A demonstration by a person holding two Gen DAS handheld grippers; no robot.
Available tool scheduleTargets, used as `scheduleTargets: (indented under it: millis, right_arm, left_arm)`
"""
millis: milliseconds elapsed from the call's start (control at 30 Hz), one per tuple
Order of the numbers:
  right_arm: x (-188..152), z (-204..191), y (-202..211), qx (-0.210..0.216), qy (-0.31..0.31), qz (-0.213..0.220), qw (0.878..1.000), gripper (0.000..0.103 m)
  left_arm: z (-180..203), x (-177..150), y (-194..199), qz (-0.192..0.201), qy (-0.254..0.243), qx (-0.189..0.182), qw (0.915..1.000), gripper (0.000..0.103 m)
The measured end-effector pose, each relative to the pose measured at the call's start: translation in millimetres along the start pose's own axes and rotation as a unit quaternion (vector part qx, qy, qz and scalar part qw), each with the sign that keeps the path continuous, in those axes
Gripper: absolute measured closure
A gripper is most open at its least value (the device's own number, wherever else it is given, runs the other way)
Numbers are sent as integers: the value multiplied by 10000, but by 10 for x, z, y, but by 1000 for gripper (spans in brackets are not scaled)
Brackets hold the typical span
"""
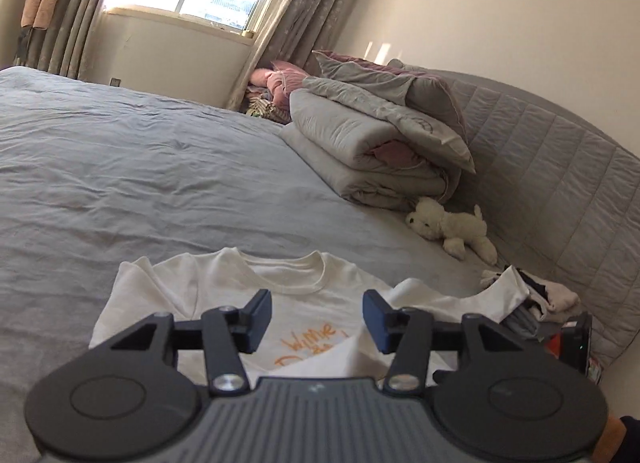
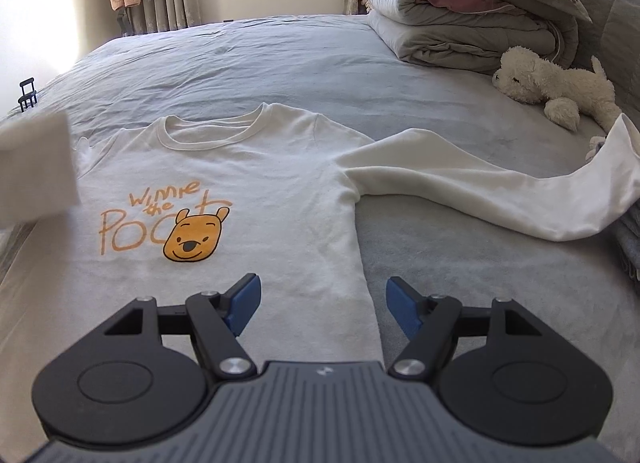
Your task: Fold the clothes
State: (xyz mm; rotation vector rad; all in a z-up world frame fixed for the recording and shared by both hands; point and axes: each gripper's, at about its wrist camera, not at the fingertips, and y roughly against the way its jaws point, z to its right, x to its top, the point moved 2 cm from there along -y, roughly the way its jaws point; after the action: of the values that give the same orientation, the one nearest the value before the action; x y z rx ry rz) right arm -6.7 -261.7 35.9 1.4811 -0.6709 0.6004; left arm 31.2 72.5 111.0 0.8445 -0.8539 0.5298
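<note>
A white long-sleeved shirt (image 2: pixel 256 167) with an orange bear print (image 2: pixel 196 237) lies face up on the grey bed. Its right sleeve (image 2: pixel 480 179) stretches out to the right, the cuff resting on a pile of clothes. My right gripper (image 2: pixel 323 305) is open and empty, low over the shirt's right side edge. My left gripper (image 1: pixel 316 321) is open and empty over the shirt (image 1: pixel 224 287), where a fold of white cloth covers part of the orange lettering (image 1: pixel 308 339). A blurred white piece of cloth (image 2: pixel 36 167) shows at the left edge of the right wrist view.
A folded grey duvet with pillows (image 1: pixel 380 143) lies at the bed's head by the quilted headboard (image 1: pixel 560 167). A white plush dog (image 2: pixel 556 83) lies near it. A pile of clothes (image 1: pixel 536 303) sits at the right. Wrinkled grey sheet (image 1: pixel 140 167) spreads to the window.
</note>
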Motion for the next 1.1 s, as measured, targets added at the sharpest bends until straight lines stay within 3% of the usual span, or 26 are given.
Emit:
scheduleTargets:
  millis: [133, 200, 267, 400, 500, 567, 600, 633, 700, 833, 1000, 1100]
  right_arm:
    - [-5, -34, 28, 233, -66, 31, 9997, 30]
    - [-16, -72, 10, 617, -262, -80, 9977, 30]
    - [-27, -110, -6, 1010, -470, -192, 9936, 30]
    - [-10, -348, -67, 1994, -1074, -449, 9730, 30]
    - [21, -637, -152, 2169, -852, -606, 9706, 34]
    - [64, -724, -221, 2116, -770, -619, 9724, 45]
    - [86, -764, -259, 2090, -731, -628, 9732, 58]
    - [103, -779, -325, 2065, -715, -669, 9735, 80]
    - [106, -805, -378, 1988, -597, -686, 9758, 93]
    - [210, -720, -248, 1808, -374, -262, 9825, 98]
    - [596, -376, 141, 1242, -135, 675, 9899, 98]
    - [697, -62, 148, 868, -377, 700, 9931, 98]
  left_arm:
    - [-358, -81, -28, -206, 734, 401, 9963, 47]
    - [-466, -117, -26, -257, 954, 548, 9936, 47]
    - [-511, -155, -53, -343, 1078, 611, 9917, 46]
    - [-564, -223, -109, -493, 1217, 705, 9888, 43]
    - [-607, -257, -119, -532, 1215, 833, 9877, 43]
    - [-651, -276, -109, -554, 1319, 828, 9862, 43]
    - [-664, -281, -105, -566, 1325, 837, 9860, 43]
    - [-665, -285, -106, -571, 1301, 859, 9861, 43]
    - [-665, -291, -122, -585, 1253, 922, 9861, 42]
    - [-682, -296, -150, -615, 1266, 944, 9855, 42]
    - [-647, -324, -185, -654, 1150, 881, 9873, 38]
    - [-600, -352, -246, -712, 1037, 860, 9883, 37]
